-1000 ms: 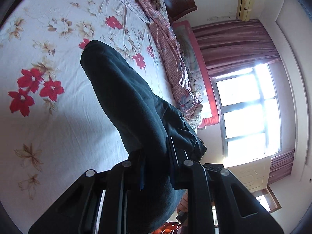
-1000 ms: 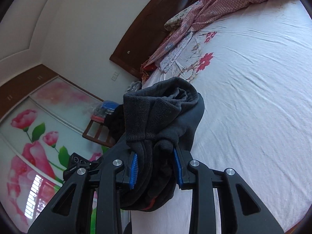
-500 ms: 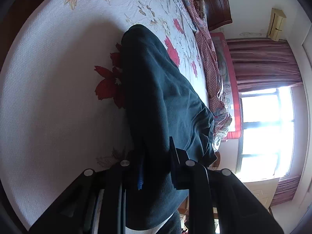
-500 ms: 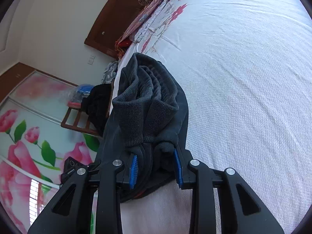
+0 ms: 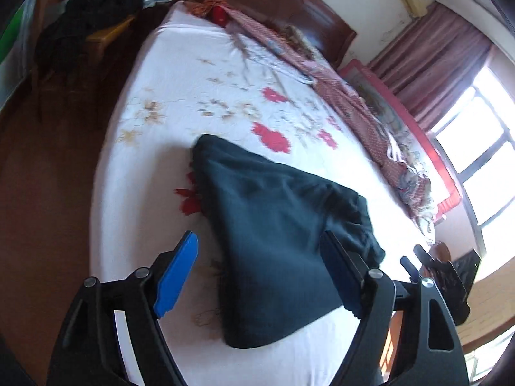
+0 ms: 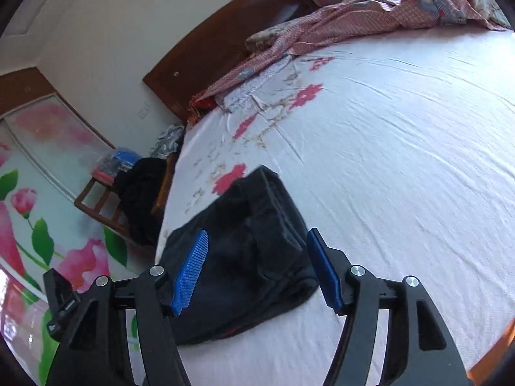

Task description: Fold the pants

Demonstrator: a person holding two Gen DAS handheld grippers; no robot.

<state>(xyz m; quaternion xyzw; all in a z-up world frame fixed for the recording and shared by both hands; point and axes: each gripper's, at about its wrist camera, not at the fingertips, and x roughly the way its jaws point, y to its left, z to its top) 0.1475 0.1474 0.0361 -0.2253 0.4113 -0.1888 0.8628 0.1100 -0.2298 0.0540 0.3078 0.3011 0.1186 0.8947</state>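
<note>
**Inspector:** Both grippers have let go since the earlier frames. Half a second ago each was clamped on a bunch of dark cloth; now the left gripper (image 5: pixel 259 278) and the right gripper (image 6: pixel 256 271) stand spread wide, blue pads bare, nothing between them.

**Clerk:** And the garment?

**Inspector:** The pants (image 5: pixel 276 225) lie on the bed (image 5: pixel 154 173), near its foot-side edge, on the white flowered sheet. They form one compact dark bundle. In the right wrist view the ribbed end is doubled over on top, layers stacked.

**Clerk:** Are the grippers touching it?

**Inspector:** Not visibly. Each hovers above and just short of the bundle, fingers straddling it in the view without contact. Some motion blur in the left wrist view, so the exact gap cannot be told.

**Clerk:** Meaning for the task?

**Inspector:** My judgement: a fold has just been laid down and released. The bundle looks short and thick, which suggests the folding is at or near its end. One edge, on the window side, sits rumpled and uneven; a smoothing pass may be warranted.

**Clerk:** Anything else noted?

**Inspector:** A pink checked blanket (image 6: pixel 338 29) lies along the headboard, well apart from the pants.
</note>
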